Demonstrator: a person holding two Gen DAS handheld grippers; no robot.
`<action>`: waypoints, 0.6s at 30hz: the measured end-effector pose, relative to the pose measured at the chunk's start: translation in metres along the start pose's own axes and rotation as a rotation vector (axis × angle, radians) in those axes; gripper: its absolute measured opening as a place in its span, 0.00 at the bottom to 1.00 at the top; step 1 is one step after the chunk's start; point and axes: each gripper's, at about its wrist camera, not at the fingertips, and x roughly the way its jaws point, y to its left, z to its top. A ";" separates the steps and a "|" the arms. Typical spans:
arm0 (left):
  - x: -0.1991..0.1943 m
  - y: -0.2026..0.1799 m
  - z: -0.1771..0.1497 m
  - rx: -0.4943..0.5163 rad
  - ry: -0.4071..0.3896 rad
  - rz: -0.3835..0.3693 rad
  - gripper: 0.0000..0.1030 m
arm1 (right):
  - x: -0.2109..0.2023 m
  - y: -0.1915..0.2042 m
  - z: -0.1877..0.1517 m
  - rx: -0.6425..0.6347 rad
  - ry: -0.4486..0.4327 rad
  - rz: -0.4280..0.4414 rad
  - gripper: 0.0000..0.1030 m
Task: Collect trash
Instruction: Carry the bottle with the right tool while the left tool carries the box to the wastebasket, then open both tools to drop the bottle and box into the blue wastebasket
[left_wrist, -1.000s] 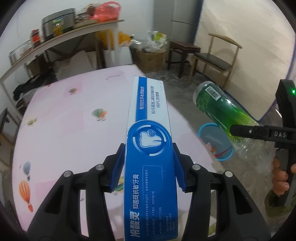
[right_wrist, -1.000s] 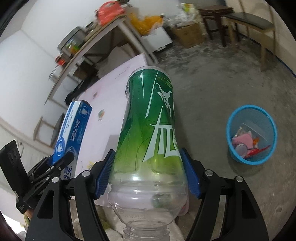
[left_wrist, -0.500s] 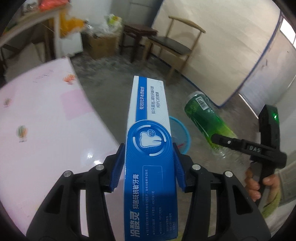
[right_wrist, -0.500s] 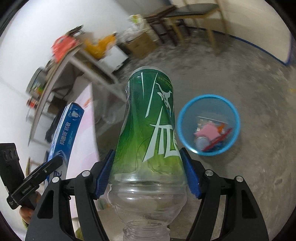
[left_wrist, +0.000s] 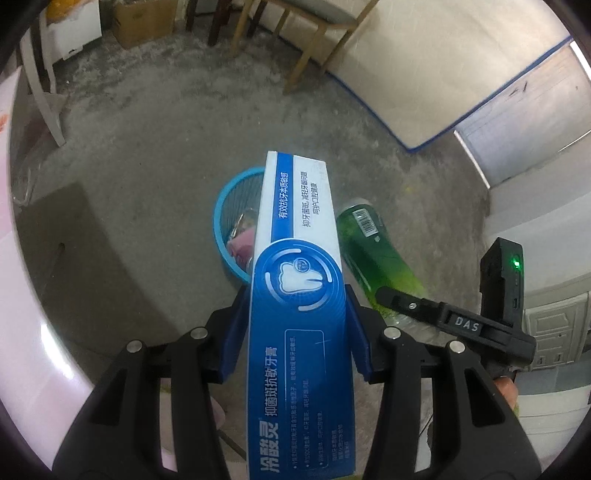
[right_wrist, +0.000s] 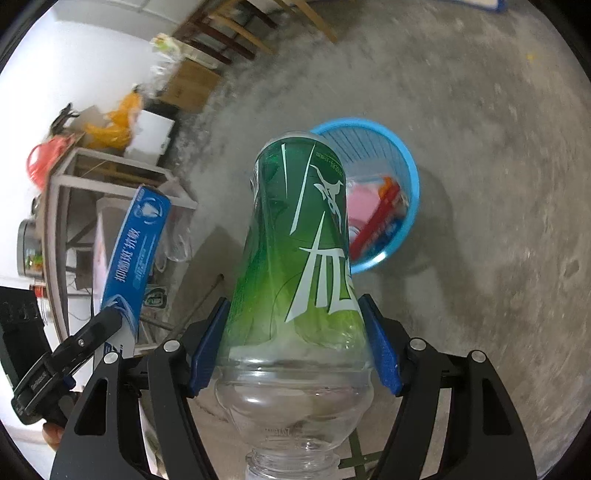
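Blue plastic marks our landmark, the round mesh bin (left_wrist: 226, 218) standing on the grey concrete floor (left_wrist: 147, 147). From the left wrist view, our left gripper (left_wrist: 295, 334) has its fingers (left_wrist: 232, 339) clenched on a blue and white toothpaste box (left_wrist: 295, 295), whose far end reaches over the near rim of the bin and hides much of its opening. Pink scraps (left_wrist: 242, 245) lie inside the bin. Just to the right of the bin a green bottle (left_wrist: 373, 247) slants through the air, gripped by our right gripper (left_wrist: 395, 299), with a chair (left_wrist: 295, 48) against the wall well beyond the bin and the pink surface (left_wrist: 22, 332) far to the bin's left.

From the right wrist view, our right gripper (right_wrist: 293, 347) has its fingers (right_wrist: 380, 347) clamped around the waist of the green bottle (right_wrist: 299, 240), base pointing away and overlapping the bin's (right_wrist: 412, 177) near left rim. Pink and red rubbish (right_wrist: 369, 210) fills the bin's bottom. Well left of the bin, the toothpaste box (right_wrist: 135, 254) rises from the left gripper (right_wrist: 107, 325), with a cardboard carton (right_wrist: 192, 85) farther back; much of this view is blurred.
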 end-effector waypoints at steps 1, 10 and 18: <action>0.008 0.000 0.005 -0.001 0.013 0.005 0.45 | 0.008 -0.003 0.005 0.015 0.012 -0.001 0.66; 0.038 -0.011 0.062 -0.016 -0.051 0.088 0.60 | 0.065 -0.009 0.063 0.045 -0.031 -0.030 0.70; 0.022 0.001 0.056 -0.023 -0.063 0.079 0.62 | 0.081 -0.016 0.064 0.023 -0.025 -0.083 0.71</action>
